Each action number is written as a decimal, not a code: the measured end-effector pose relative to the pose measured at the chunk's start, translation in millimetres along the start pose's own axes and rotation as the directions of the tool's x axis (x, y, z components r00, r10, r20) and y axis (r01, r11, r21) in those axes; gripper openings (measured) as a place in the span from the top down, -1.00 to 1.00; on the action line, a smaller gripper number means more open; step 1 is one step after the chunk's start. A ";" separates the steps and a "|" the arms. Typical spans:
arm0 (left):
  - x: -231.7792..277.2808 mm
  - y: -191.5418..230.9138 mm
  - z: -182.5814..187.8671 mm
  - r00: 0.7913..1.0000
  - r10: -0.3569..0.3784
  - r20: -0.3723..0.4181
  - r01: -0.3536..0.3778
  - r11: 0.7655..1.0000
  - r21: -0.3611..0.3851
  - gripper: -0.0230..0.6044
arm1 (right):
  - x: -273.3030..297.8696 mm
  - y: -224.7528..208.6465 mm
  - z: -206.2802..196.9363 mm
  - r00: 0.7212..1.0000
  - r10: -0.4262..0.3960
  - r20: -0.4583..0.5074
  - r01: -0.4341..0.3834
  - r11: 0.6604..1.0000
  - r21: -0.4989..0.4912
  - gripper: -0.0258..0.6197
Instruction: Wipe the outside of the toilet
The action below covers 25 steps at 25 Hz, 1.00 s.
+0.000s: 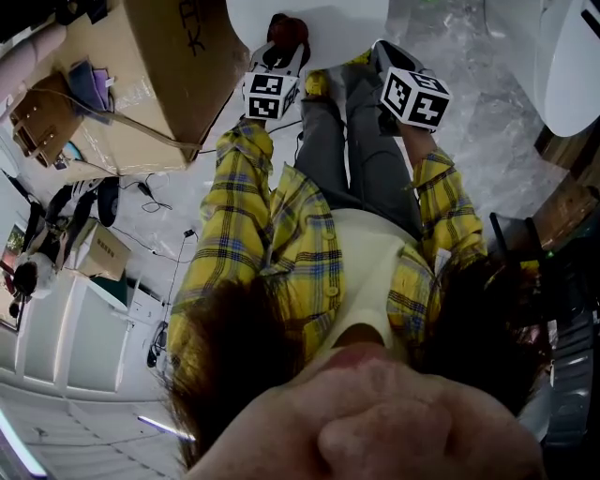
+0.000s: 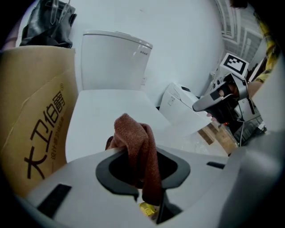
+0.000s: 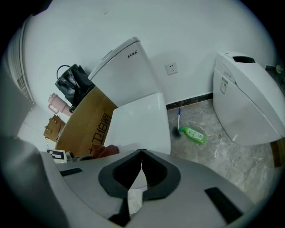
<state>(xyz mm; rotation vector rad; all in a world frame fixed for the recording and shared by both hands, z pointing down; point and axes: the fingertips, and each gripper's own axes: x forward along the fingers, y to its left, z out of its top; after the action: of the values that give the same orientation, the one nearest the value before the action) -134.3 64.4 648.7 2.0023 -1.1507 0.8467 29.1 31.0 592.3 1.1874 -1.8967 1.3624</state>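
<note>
Head view is showing me both grippers reaching out ahead of a yellow plaid shirt (image 1: 281, 225): the left gripper (image 1: 281, 42) is carrying a reddish-brown cloth (image 1: 289, 28) right up at the white toilet (image 1: 319, 23), and the right gripper (image 1: 380, 56) is hovering just beside it. A cardboard box (image 1: 178, 66) is standing to the left of the left jaws. Left gripper view is telling me the jaws are clamping that cloth, which is bunching up above the tips and trailing down between them. I judge it is held like this so a padded fold is facing the porcelain. The closed lid is lying just ahead of the jaws with the tank (image 2: 113, 62) rising beyond it, so the wiping surface is within reach. Right gripper view is showing its jaws pressed together with nothing between them, so I am reading this hand as idle, hanging above the lid. Off to the right of these jaws, a green bottle (image 3: 193, 135) and a brush (image 3: 178, 122) are lying on the floor, near a second toilet (image 3: 249, 102).
</note>
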 end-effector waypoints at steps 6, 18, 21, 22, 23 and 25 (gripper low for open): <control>16.5 -33.4 7.6 0.998 -0.064 0.001 0.064 0.998 0.015 0.61 | -5.0 -11.9 3.3 1.000 -0.013 0.013 0.013 1.000 0.023 0.84; 45.3 -74.4 25.7 0.985 -0.172 -0.023 0.173 0.982 0.076 0.61 | -7.6 -28.5 3.1 0.999 -0.029 0.023 0.028 0.997 0.068 0.84; 53.2 -88.4 31.7 0.979 -0.202 -0.029 0.203 0.975 0.095 0.61 | -9.1 -34.4 2.7 0.999 -0.035 0.022 0.033 0.996 0.079 0.84; 55.5 -92.7 33.6 0.977 -0.211 -0.031 0.213 0.972 0.100 0.61 | -9.7 -36.1 2.8 0.999 -0.036 0.023 0.034 0.996 0.083 0.84; 57.7 -96.7 35.4 0.975 -0.220 -0.033 0.222 0.969 0.105 0.61 | -10.3 -37.7 3.0 0.999 -0.038 0.024 0.036 0.996 0.086 0.84; 61.8 -104.2 39.1 0.970 -0.239 -0.036 0.241 0.964 0.114 0.61 | -11.2 -40.7 3.6 0.999 -0.042 0.026 0.039 0.995 0.092 0.84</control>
<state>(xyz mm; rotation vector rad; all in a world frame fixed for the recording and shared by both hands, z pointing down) -8.4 45.2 651.9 2.1700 -0.8398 0.8249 70.2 27.1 601.4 1.2887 -1.8362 1.4314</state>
